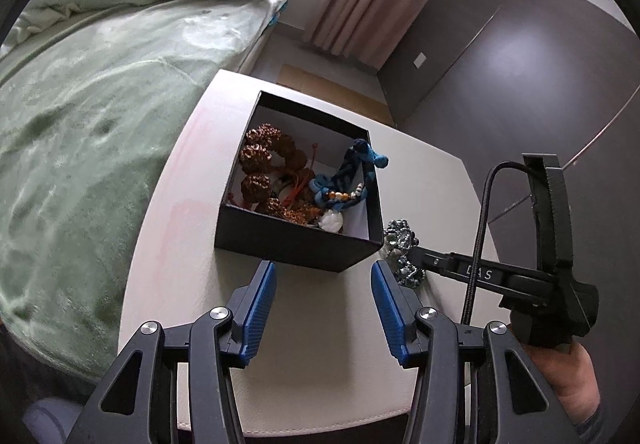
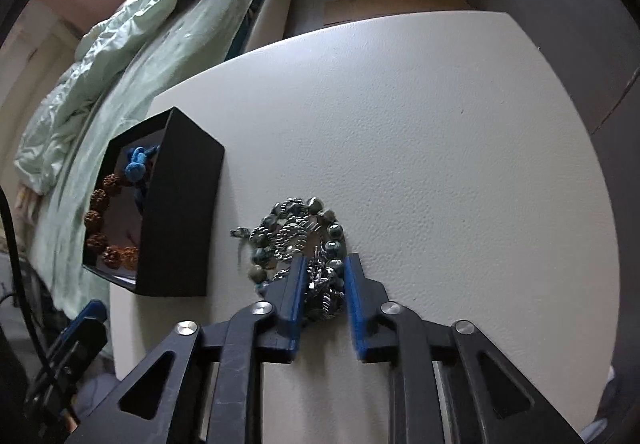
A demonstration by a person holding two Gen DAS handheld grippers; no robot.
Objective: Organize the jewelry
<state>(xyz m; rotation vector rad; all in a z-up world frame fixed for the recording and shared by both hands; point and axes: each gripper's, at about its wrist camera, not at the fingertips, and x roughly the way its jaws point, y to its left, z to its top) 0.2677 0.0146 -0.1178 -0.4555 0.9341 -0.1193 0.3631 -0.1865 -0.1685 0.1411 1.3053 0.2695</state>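
Black box (image 1: 296, 244) of bracelets near table's (image 2: 440, 124) left edge, left gripper (image 1: 323, 276) fingers apart, empty, right gripper (image 2: 323, 264) fingers narrowed around silver-green bead cluster (image 2: 296, 232), apparently gripping

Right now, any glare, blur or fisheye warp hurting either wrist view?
Left wrist: window at top blown out, a soft glare patch on the grey wall, table edges bowed, black box sharp. Right wrist: same bowing, dark vignette at the corners, bead and chain pile in focus between the right gripper fingers, box interior shadowed.
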